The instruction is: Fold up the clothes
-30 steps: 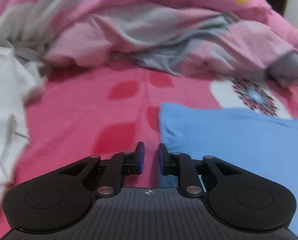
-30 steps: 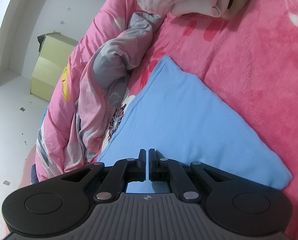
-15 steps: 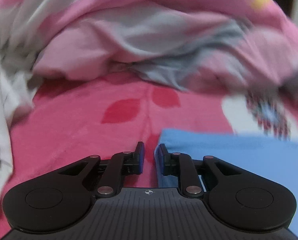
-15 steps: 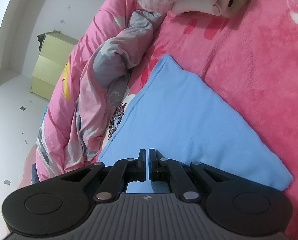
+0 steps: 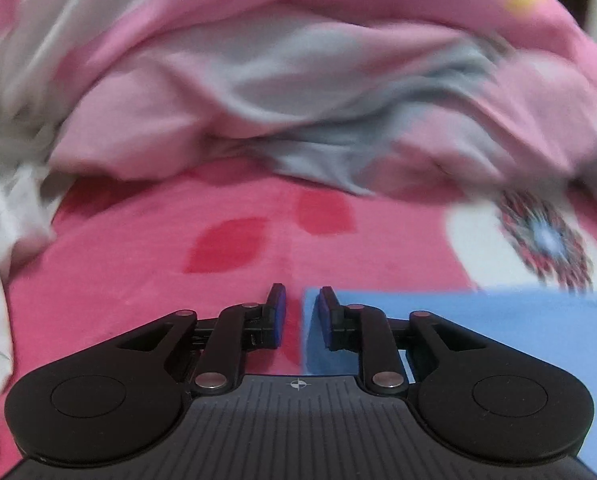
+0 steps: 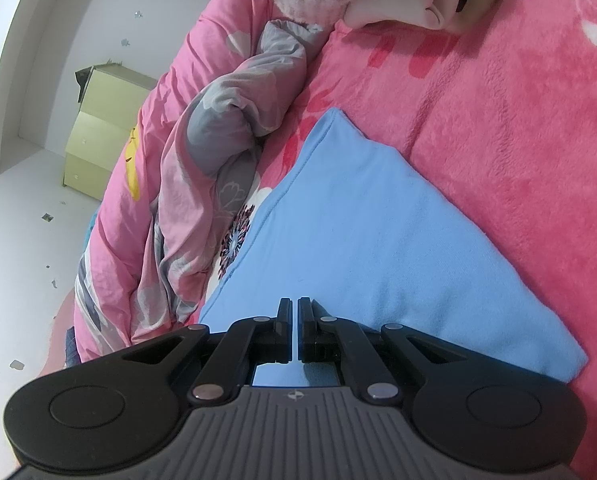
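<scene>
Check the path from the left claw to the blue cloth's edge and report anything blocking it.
Nothing visible blocks it. The left claw sits right at the corner edge of the flat light-blue fleece cloth, its jaws just opening with only bare pink fleece bedspread between them. The crumpled pink-and-grey quilt lies well beyond.

Blue garment point(image 6: 362, 236): plain light-blue knit, folded flat into a compact, roughly four-sided block with a stitched hem along one long edge. Lies on the pink fleece blanket point(image 6: 518, 120), smooth, only faint creases. One long edge runs just beside the crumpled pink-and-grey quilt point(image 6: 202, 168); the far corner points toward the quilt's bunched grey end. In the left wrist view its corner point(image 5: 478, 320) sits on the blanket, near the quilt.
</scene>
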Tool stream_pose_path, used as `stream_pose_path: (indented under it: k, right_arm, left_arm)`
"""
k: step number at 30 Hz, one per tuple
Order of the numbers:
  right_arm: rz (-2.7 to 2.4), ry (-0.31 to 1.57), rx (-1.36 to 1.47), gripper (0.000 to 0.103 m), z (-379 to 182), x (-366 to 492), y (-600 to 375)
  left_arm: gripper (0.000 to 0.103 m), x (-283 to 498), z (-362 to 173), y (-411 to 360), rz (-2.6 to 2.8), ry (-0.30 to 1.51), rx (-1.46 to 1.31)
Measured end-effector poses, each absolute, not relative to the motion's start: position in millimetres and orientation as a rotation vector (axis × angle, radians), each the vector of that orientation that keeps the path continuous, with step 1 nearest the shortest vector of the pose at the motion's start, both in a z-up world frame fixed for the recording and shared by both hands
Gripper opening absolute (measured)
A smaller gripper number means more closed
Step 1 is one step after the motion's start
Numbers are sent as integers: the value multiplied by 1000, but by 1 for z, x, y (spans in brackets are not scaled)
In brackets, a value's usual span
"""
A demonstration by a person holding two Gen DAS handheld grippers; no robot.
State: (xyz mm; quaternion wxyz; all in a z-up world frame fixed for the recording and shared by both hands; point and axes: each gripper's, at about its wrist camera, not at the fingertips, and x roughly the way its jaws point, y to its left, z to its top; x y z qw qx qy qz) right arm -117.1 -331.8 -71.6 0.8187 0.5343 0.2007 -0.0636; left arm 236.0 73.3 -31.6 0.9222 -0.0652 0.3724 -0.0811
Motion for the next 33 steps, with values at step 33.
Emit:
stream_pose_path:
  k: [33]
  right_arm:
    - [-184, 412, 1063, 2, -53, -165, -335]
  left_arm:
    - [52, -3, 7, 79, -245, 774, -83]
